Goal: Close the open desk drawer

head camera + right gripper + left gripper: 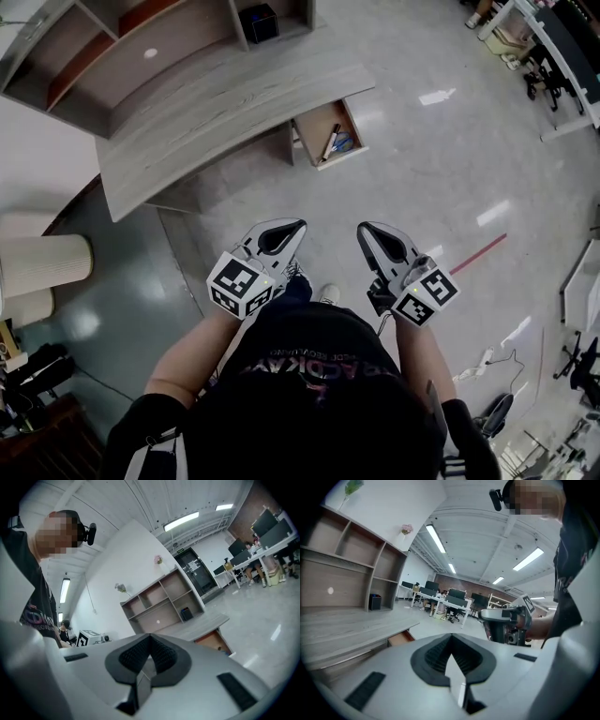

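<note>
Drawer not closed yet: nothing touched, whole push still to do.
Drawer (328, 131) stands pulled out under the desk's (225, 108) right end, holding a pen-like stick (330, 141) and a blue item (344, 143). Left tongs (291, 230) and right tongs (373, 234) are both closed, empty, and well short of the desk.

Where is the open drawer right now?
Head view, upper centre: the drawer juts out from under the desk's right end, over the pale floor.

No text could be read with certainty. Upside-down lettering was seen on the person's shirt (314, 364), but was not legible.
</note>
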Tool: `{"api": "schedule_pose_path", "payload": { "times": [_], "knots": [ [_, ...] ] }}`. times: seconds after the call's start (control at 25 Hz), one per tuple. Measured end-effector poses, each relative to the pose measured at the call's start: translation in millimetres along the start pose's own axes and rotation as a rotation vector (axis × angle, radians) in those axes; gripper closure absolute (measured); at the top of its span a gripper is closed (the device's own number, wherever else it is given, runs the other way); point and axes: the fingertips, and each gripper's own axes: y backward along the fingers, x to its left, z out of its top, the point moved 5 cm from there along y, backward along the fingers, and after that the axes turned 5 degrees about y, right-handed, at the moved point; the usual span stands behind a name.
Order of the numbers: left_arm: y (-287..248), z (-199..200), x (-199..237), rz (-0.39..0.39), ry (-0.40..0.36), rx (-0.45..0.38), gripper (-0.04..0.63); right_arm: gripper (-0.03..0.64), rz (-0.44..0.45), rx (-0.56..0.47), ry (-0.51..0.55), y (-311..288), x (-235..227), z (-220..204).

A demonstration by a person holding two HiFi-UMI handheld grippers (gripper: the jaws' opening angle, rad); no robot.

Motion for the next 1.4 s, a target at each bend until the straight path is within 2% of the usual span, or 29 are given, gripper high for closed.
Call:
{"api": "schedule_pose_path", "payload": {
  "times": [0.32, 0.6, 0.8, 1.08, 1.4],
  "knots": [
    [-11, -3, 40, -0.025, 0.005, 0.031, 0.584, 0.601, -0.065, 0.002, 0.024, -32, -21, 8],
    [-13, -2, 55, 0.011, 0.033, 0.023, 0.584, 0.601, -0.069, 0.051, 0.026, -47, -41, 8],
    [-26, -5, 59, 0.073, 0.045, 0.012, 0.584, 0.601, -0.025, 0.084, 0.035, -56, -66, 9],
    [-55, -9, 54, 0.205, 0.084, -0.002, 0.584, 0.6, 0.08, 0.144, 0.045, -62, -109, 13],
    [-98, -21, 58, 0.304, 0.037, -0.015, 0.584, 0.598, 0.091, 0.189, 0.041, -61, -167, -3]
  ]
}}
